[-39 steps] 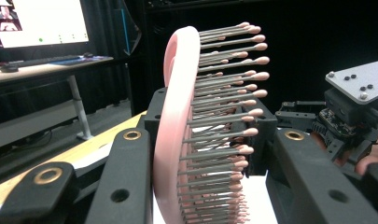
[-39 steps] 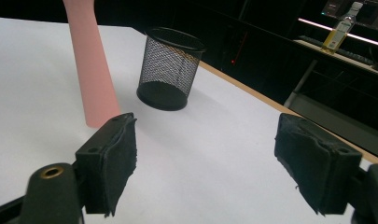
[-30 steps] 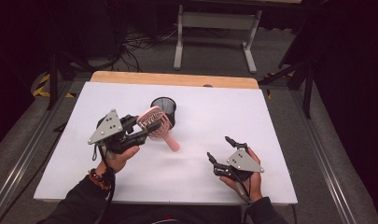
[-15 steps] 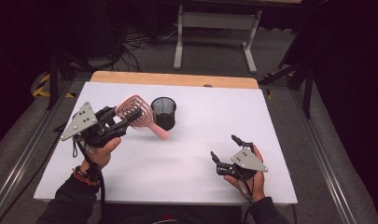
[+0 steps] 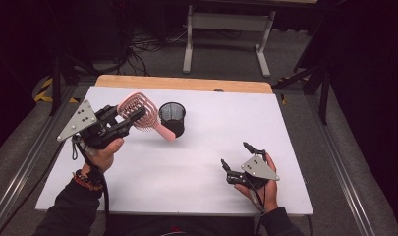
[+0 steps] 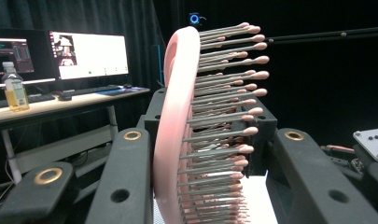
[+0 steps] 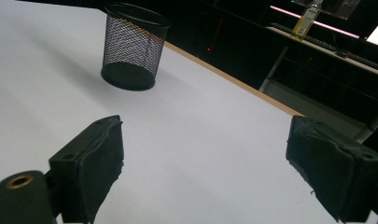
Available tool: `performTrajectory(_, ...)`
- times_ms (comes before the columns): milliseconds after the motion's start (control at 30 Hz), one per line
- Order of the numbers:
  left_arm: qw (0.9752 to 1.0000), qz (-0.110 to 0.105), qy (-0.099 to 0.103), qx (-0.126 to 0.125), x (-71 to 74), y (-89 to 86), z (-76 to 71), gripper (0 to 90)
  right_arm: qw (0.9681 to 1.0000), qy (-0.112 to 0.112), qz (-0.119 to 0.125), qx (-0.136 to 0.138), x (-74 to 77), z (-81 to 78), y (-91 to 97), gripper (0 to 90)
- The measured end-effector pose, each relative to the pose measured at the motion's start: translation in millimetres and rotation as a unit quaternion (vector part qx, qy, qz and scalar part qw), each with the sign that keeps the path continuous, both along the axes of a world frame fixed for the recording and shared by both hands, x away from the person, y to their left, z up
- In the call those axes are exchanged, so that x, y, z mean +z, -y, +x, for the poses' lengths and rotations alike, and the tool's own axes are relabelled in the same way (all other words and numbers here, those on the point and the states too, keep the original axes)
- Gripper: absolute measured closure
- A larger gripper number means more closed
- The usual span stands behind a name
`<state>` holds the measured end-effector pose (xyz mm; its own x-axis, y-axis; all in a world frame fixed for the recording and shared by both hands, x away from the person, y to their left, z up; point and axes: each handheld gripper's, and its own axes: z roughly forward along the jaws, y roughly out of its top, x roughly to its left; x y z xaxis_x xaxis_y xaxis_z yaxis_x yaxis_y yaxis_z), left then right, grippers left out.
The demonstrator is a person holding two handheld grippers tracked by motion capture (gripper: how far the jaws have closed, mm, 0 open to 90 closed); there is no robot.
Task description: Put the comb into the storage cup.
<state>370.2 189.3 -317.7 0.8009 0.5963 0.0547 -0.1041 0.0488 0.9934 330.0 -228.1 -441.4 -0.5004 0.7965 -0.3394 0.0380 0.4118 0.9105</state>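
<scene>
A: Hairbrush (image 5: 140,114) first: where do you have it against your left tool (image 5: 119,127)?

B: Right between its jaws. They are clamped on the brush head, one on the flat back and one on the bristle side, so your left tool is closed on it. You are holding it up off the table (image 5: 196,167), with the handle slanting down toward the black mesh cup (image 5: 172,118) and its tip just beside the cup's wall (whether it touches, I cannot tell).

A: How does the brush look?

B: Pink, with an open, vented head. In the left gripper view the head stands on edge, and rows of grey pins with rounded pink tips jut out to one side.

A: And your right tool (image 5: 236,155)?

B: Spread wide with nothing between its jaws. It rests low over the near right part of the table, well apart from the brush and the cup.
</scene>
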Motion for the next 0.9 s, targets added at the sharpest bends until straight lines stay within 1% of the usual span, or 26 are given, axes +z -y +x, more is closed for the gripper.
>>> performTrajectory(67, 1.0000, 0.004, -0.001, 0.001, 3.9, 1.6, 3.7, 63.3, 1.0000, -0.001, -0.004, 0.000, -0.5, 0.3, -0.4, 12.0)
performTrajectory(133, 1.0000, 0.002, -0.005, -0.001, 6.2, 3.1, 7.2, 63.3, 1.0000, -0.002, -0.005, -0.002, -1.0, 1.0, -0.8, 12.2)
performTrajectory(300, 0.9999, 0.014, -0.004, 0.002, 13.5, 7.7, 15.1, 63.3, 1.0000, -0.001, -0.008, -0.003, -1.3, 0.9, -0.7, 12.4)
performTrajectory(400, 0.9997, 0.022, -0.003, 0.007, 18.6, 9.4, 19.9, 63.3, 1.0000, -0.001, -0.008, -0.005, -1.3, 0.9, -0.5, 12.5)
performTrajectory(633, 0.9993, 0.031, -0.003, 0.018, 29.0, 9.8, 30.4, 63.3, 1.0000, 0.000, -0.008, -0.002, -0.3, -0.2, -1.6, 13.0)
performTrajectory(700, 0.9992, 0.033, -0.003, 0.024, 30.8, 10.2, 32.7, 63.2, 1.0000, 0.001, -0.009, -0.001, -0.2, -0.7, -2.3, 13.0)
performTrajectory(800, 0.9992, 0.031, -0.006, 0.025, 32.1, 10.7, 36.5, 63.2, 1.0000, 0.000, -0.008, 0.000, -0.3, -0.8, -2.6, 13.1)
performTrajectory(900, 0.9989, 0.037, -0.006, 0.029, 34.2, 11.7, 39.4, 63.3, 1.0000, -0.001, -0.010, 0.000, -0.4, -0.6, -2.5, 13.2)
